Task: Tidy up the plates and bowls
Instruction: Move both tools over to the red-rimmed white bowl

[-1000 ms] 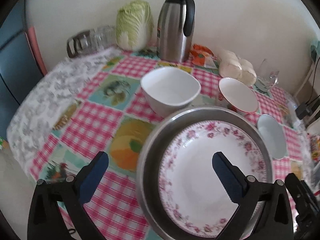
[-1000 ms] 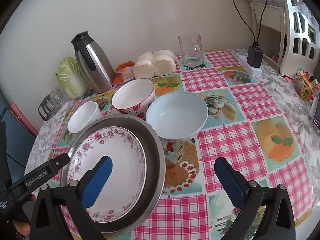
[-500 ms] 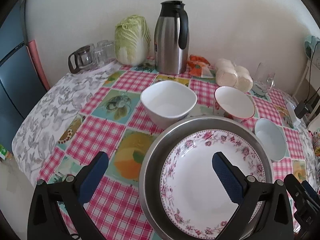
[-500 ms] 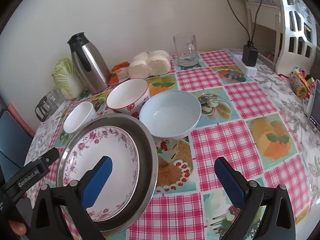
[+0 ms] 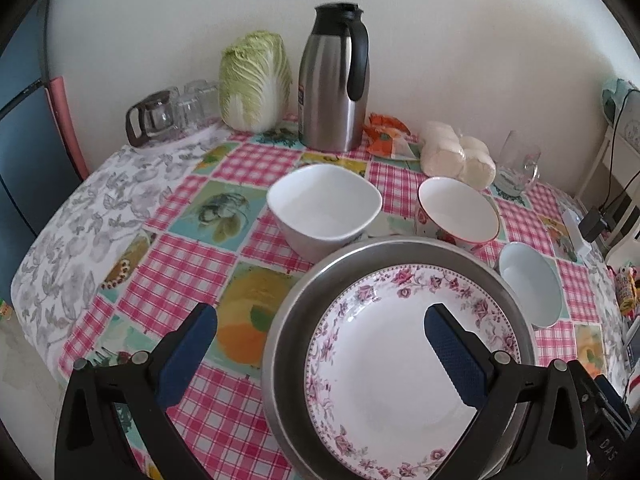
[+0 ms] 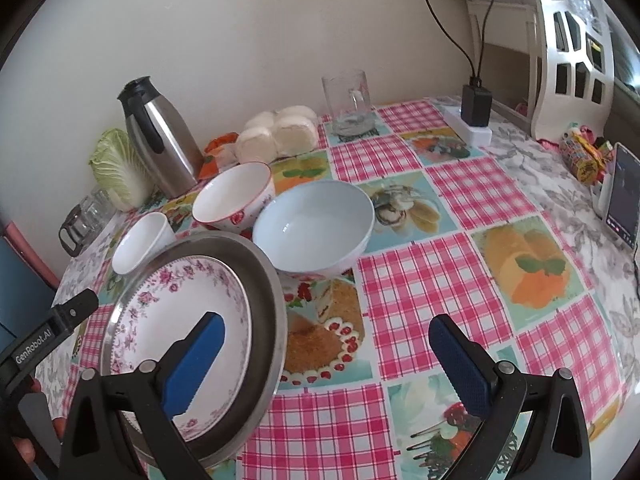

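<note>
A floral-rimmed plate (image 5: 396, 364) (image 6: 168, 320) lies inside a steel pan (image 5: 304, 304) (image 6: 264, 300) at the table's near side. Behind the pan stand a square white bowl (image 5: 324, 210) (image 6: 138, 242), a red-rimmed bowl (image 5: 458, 210) (image 6: 232, 196) and a pale blue bowl (image 5: 528, 288) (image 6: 316, 224). My left gripper (image 5: 320, 348) is open above the pan's left edge, holding nothing. My right gripper (image 6: 326, 364) is open too, its left finger over the plate and its right finger over bare tablecloth.
At the back stand a steel thermos (image 5: 334, 80), a cabbage (image 5: 254, 80), glass cups (image 5: 172, 112), wrapped buns (image 5: 456, 154) and a glass mug (image 6: 350, 100). A power strip with charger (image 6: 474, 116), snacks and a phone (image 6: 622, 196) sit at the right. A chair back (image 6: 576, 40) is beyond.
Both grippers have pulled back and risen a little, so more of the table and wall shows. The dishes have stayed put and both grippers stay open.
</note>
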`<state>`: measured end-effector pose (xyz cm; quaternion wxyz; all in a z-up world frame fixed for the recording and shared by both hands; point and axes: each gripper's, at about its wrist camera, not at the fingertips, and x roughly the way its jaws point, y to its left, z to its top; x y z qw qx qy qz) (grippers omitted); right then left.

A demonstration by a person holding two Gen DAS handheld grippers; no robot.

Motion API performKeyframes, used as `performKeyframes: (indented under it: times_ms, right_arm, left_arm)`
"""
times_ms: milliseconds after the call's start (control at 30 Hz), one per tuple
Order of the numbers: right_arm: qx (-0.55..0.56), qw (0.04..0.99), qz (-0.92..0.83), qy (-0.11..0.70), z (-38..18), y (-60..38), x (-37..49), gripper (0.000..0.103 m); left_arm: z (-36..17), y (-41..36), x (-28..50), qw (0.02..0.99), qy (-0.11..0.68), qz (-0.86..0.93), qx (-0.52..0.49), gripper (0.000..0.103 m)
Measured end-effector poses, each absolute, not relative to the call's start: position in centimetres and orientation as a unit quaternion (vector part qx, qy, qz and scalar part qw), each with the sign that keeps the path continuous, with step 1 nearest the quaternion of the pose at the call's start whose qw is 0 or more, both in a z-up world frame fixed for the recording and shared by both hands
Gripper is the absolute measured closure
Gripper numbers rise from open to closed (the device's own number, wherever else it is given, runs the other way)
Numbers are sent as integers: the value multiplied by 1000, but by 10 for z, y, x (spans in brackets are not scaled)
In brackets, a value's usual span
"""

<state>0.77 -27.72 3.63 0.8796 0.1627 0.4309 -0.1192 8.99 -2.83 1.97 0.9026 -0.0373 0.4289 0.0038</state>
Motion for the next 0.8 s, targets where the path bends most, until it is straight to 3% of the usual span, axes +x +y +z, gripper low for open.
performKeyframes:
  times_ms: [400,800]
  right_arm:
    - [175,871,-161,429,46,-300,16,0]
    - [99,907,-129,388,120,-319,94,0]
  left_arm:
    - [19,-24,129,900,432,-28,-55,0]
    - [85,-33,208,918,387,-74,47,0]
